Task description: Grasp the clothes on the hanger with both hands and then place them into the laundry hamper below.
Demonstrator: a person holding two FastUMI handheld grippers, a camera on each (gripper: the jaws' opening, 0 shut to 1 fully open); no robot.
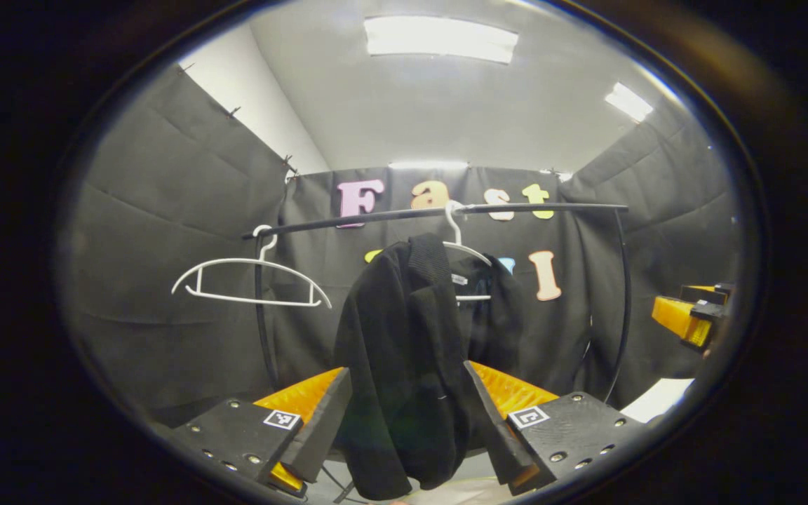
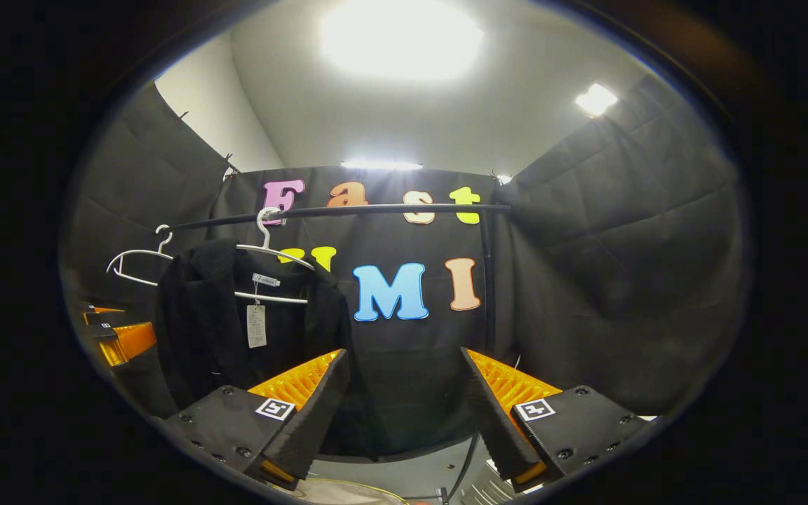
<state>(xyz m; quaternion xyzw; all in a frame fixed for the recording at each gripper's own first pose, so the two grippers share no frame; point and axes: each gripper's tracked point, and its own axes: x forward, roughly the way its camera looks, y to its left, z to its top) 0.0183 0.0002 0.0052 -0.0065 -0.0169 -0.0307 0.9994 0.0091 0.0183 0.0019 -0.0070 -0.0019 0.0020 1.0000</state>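
Both tools gape wide, holding nothing: left tool (image 1: 407, 421) frames the black jacket (image 1: 404, 351); right tool (image 2: 404, 414) untouched.

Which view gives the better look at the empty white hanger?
The left gripper view: the empty hanger hangs clear on the rail, whole outline visible. In the right gripper view it sits at the edge, partly behind the black garment.

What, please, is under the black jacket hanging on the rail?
A white plastic hanger carries the black jacket, with a paper tag dangling inside its open front. The hanger's covered shoulder and whatever lies beneath the hem cannot be seen.
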